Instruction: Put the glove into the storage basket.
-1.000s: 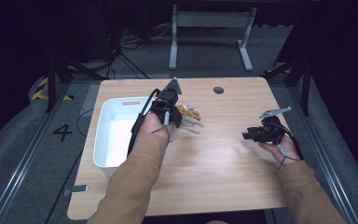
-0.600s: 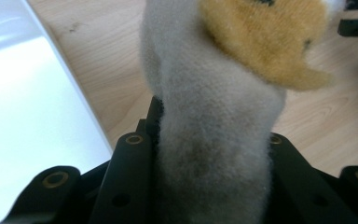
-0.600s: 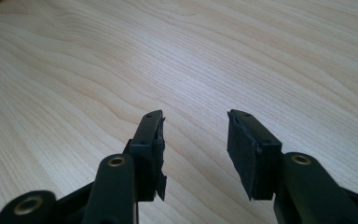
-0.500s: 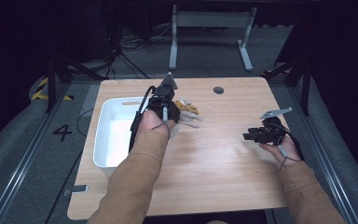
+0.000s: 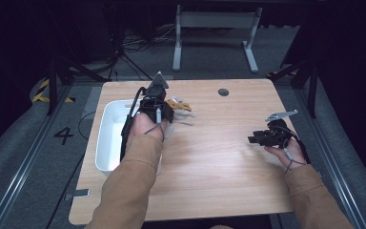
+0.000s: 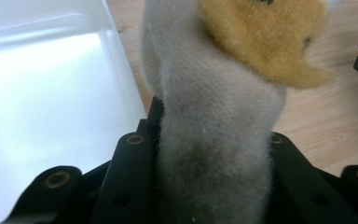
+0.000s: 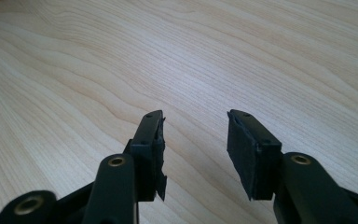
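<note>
A light wooden table (image 5: 209, 162) takes up the middle of the frame — a white tub (image 5: 106, 143) sits at its left edge, and a dark round grommet (image 5: 223, 91) shows toward the upper right.

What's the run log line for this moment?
left gripper: shut on plush toy | beside white bin | right gripper: open, nothing held | table

Both forearms wear tan long sleeves (image 5: 128, 191). Each hand carries a black claw: the left claw (image 5: 156, 102) and the right claw (image 5: 259, 139) each bear a grey three-cornered plate on top and trail a thin black cable. The arms of the jaws are matte black with brass-ringed screw holes (image 7: 116, 161) and square rubbery pads (image 7: 242, 140).
</note>
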The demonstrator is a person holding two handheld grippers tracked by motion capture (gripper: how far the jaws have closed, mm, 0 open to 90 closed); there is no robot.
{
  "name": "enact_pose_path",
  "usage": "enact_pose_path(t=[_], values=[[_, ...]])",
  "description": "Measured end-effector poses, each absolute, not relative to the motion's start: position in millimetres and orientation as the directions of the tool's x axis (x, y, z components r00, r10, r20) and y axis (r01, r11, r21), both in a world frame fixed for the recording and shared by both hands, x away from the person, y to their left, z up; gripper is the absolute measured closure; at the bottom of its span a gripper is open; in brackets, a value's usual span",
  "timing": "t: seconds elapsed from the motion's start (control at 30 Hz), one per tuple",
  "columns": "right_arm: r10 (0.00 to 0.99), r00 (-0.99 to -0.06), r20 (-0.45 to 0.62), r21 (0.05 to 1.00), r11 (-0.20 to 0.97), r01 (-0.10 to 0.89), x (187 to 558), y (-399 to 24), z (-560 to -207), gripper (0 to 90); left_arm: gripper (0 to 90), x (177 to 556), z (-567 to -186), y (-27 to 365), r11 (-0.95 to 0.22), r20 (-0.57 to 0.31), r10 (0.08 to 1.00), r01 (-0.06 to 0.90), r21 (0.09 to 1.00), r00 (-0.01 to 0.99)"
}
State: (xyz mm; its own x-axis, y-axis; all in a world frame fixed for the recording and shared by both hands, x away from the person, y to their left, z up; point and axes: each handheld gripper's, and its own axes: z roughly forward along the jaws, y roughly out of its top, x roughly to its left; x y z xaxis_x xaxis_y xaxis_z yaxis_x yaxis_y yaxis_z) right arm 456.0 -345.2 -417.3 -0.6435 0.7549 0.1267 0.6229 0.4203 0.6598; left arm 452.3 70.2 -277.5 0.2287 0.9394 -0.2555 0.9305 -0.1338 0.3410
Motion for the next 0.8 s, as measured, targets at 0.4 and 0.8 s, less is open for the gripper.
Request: enact_pose_path(t=[0.4,0.8], values=[[0.737,-0.673,0.068,0.665,0.469,0.581,464,-324,-416,58.5,70.0,446,-282,101,-0.018,-0.270,0.955,0.935,0.354,0.121],[0.734,-0.676,0.073,0.658,0.473,0.585,462,-321,-417,58.3,70.0,441,-291,131,0.087,-0.266,0.964,0.930,0.357,0.012]])
